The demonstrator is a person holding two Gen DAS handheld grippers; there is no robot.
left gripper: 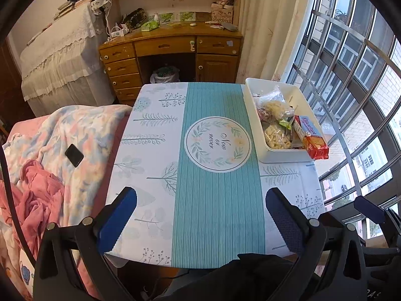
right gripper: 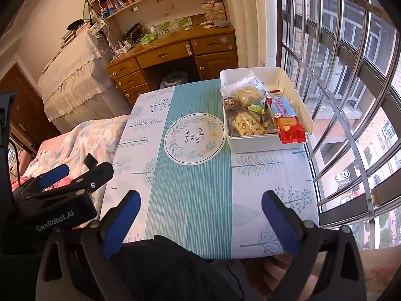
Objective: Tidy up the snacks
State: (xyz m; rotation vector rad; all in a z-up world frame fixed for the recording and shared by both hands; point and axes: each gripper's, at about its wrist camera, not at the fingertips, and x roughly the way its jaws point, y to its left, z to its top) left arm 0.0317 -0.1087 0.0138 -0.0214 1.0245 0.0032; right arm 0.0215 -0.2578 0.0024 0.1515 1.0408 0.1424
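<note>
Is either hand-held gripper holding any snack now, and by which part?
Nothing is held. The left hand-held gripper and right hand-held gripper are both open and empty above the table.

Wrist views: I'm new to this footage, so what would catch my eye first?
The white bin at the table's far right corner by the window, packed with snack bags, a red biscuit pack sticking out over its near rim. Next, the round "Now or never" emblem mid-table. Both hand-held grippers, left and right, are open and empty.
</note>
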